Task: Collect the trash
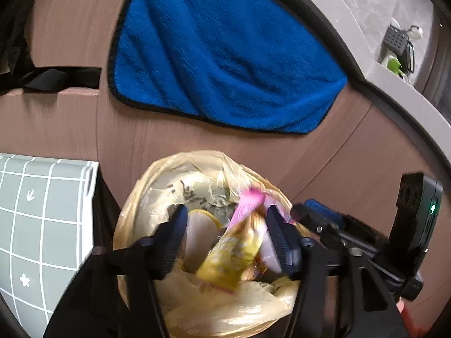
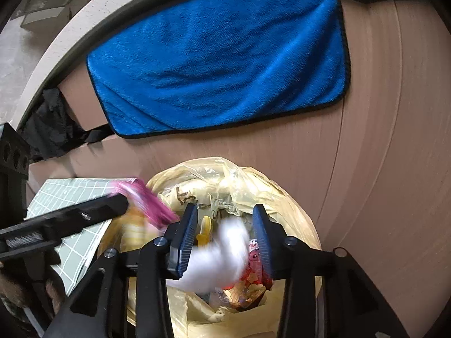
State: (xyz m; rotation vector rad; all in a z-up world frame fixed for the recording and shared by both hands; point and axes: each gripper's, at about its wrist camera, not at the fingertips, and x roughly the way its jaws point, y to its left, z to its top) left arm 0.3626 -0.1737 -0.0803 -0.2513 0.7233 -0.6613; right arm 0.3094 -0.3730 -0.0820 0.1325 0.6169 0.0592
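Over the open yellow trash bag both tools hung close together. The left tool was spread wide, and a blurry yellow and pink wrapper sat between its fingers, over the bag's mouth. I could not tell if a finger touched it. The wrapper's long side ran tilted, its pink end pointing up and away and its yellow end down and near. The right tool was spread wide too, with one blurry white wad between its fingers. Its shape was too smeared to tell which way it pointed. Inside the bag lay a red wrapper and a yellow scrap. Behind the bag one blue towel hung flat on a brown wall. A grey mat with white lines stood just beside the bag.
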